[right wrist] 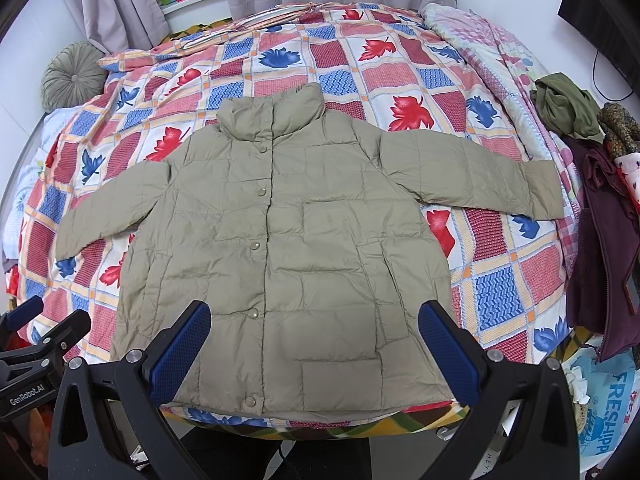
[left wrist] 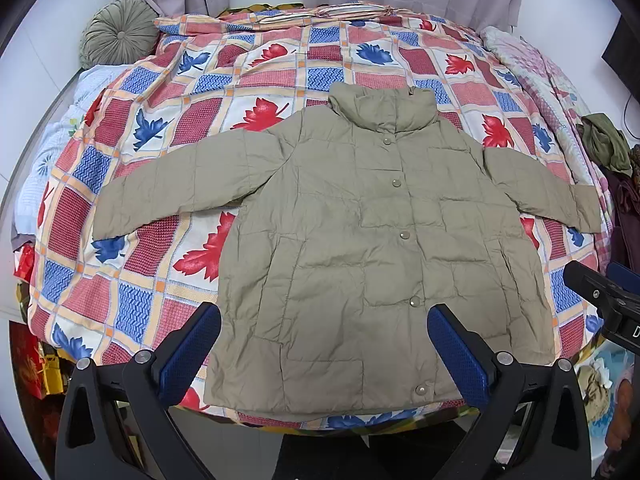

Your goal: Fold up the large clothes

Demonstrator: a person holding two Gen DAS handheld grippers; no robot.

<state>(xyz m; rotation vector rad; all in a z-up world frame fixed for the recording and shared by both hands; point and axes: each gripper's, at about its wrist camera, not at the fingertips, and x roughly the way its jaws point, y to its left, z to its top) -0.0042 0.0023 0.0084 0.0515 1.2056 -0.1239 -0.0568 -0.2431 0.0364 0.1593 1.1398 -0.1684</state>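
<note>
Jacket [left wrist: 360, 232] lengthwise, collar far end

Jacket [left wrist: 352, 240]: near hem partly hidden behind both gripper fingers; purple garment [right wrist: 600, 272], right of tool: cut off by frame edge; bag [right wrist: 608, 408] lettering: partly cropped.

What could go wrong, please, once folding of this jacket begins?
1. The jacket is puffy and looks slippery, so an open tool may pinch only the top layer.
2. Its hem lies at the bed edge, so a tug might drag it off.
3. A folded sleeve may spring back.
</note>
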